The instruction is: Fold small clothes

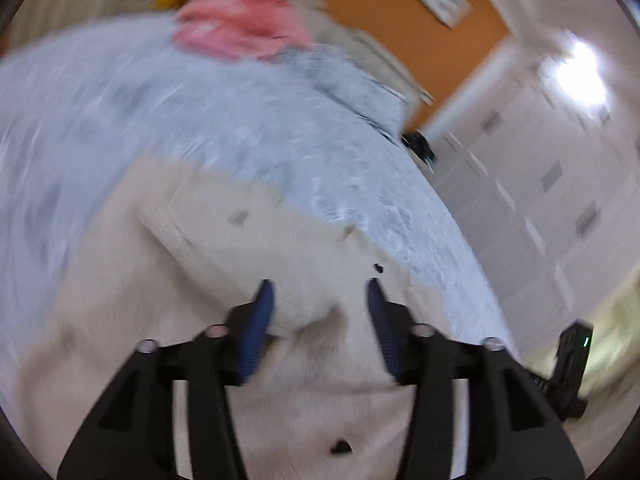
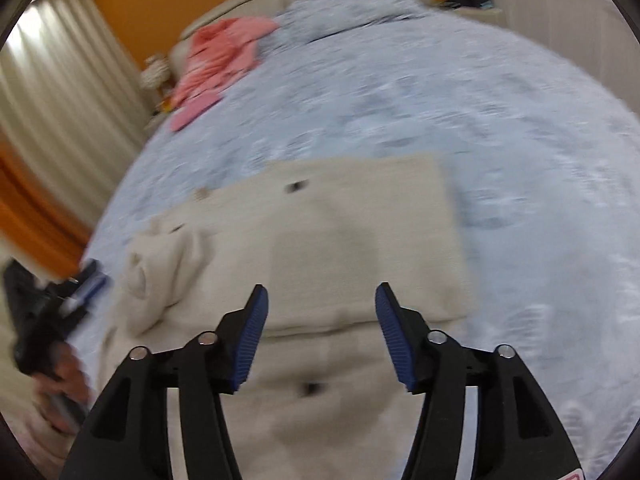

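A cream garment (image 2: 352, 240) lay partly folded on the bed (image 2: 500, 120), directly ahead of both hand-held grippers. The left (image 1: 320, 292) and right (image 2: 320, 300) hovered released, probably choosing the next fold.

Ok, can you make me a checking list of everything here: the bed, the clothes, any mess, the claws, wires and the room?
Surface: bed with a pale blue patterned cover.
Job's things: beige top with dark buttons, lying flat, one end folded over; a bunched part at its left side.
Clutter: pink clothes heaped near the head of the bed.
Grippers: left claw open above the beige top; right claw open above it too, neither holding anything.
Cables: nothing seen.
Surroundings: orange wall, curtain, white cupboards; both views blurred.
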Demonstrator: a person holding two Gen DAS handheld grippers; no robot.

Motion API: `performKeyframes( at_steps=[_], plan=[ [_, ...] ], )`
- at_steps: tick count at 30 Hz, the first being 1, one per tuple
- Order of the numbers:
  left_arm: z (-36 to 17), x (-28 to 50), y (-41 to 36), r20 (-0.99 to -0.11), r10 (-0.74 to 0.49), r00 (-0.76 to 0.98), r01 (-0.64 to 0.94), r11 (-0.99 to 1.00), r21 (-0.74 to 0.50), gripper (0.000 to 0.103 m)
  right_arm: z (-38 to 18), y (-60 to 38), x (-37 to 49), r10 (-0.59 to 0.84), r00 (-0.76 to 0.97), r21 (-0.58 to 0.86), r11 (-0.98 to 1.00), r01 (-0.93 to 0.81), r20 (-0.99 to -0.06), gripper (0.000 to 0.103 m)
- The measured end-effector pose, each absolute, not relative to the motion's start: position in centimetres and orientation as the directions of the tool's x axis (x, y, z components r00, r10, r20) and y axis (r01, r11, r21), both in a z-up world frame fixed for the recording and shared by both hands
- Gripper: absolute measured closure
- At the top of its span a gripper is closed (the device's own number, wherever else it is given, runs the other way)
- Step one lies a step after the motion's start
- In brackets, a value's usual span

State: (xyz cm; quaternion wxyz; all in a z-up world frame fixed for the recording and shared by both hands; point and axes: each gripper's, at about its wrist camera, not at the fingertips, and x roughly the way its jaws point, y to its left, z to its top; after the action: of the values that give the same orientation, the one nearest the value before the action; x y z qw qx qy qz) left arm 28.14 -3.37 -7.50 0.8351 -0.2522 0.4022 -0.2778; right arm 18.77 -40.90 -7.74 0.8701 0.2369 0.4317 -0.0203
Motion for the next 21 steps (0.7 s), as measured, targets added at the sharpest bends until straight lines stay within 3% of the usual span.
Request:
performKeyframes(
  at_steps=[6, 9, 12, 15, 19, 21],
  plan=[
    [-11.1, 27.0, 4.8, -0.466, -0.655, 0.595, -0.055, 0.545, -0.836, 0.038, -10.3, -34.9, 26.7, 0.411, 0.56, 0.566, 0.814, 0.131, -0.72, 0.045],
    [-12.9, 27.2, 6.9, -0.415, -0.677, 0.608, -0.197, 0.378, -0.905, 0.036, -11.1, -32.1, 29.7, 0.412, 0.522, 0.559, 0.815, 0.156, -0.747, 0.045],
    [-13.7, 26.8, 7.8, -0.407, -0.669, 0.622, -0.254, 0.319, -0.913, 0.036, -8.5, -27.5, 30.6, 0.322, 0.569, 0.419, 0.907, 0.043, -0.757, 0.043],
    [-13.8, 26.7, 7.8, -0.44, -0.652, 0.617, -0.237, 0.379, -0.894, 0.036, -7.1, -21.9, 32.2, 0.262, 0.565, 0.248, 0.963, -0.103, -0.783, 0.029],
    [-15.1, 27.4, 7.3, -0.446, -0.651, 0.614, -0.284, 0.345, -0.895, 0.036, -9.2, -15.3, 35.1, 0.219, 0.463, 0.106, 0.96, -0.258, -0.859, 0.023],
    [-15.9, 27.9, 7.2, -0.458, -0.639, 0.618, -0.328, 0.32, -0.889, 0.036, -11.8, -13.3, 36.6, 0.153, 0.417, 0.023, 0.954, -0.3, -0.896, 0.025]
  ],
)
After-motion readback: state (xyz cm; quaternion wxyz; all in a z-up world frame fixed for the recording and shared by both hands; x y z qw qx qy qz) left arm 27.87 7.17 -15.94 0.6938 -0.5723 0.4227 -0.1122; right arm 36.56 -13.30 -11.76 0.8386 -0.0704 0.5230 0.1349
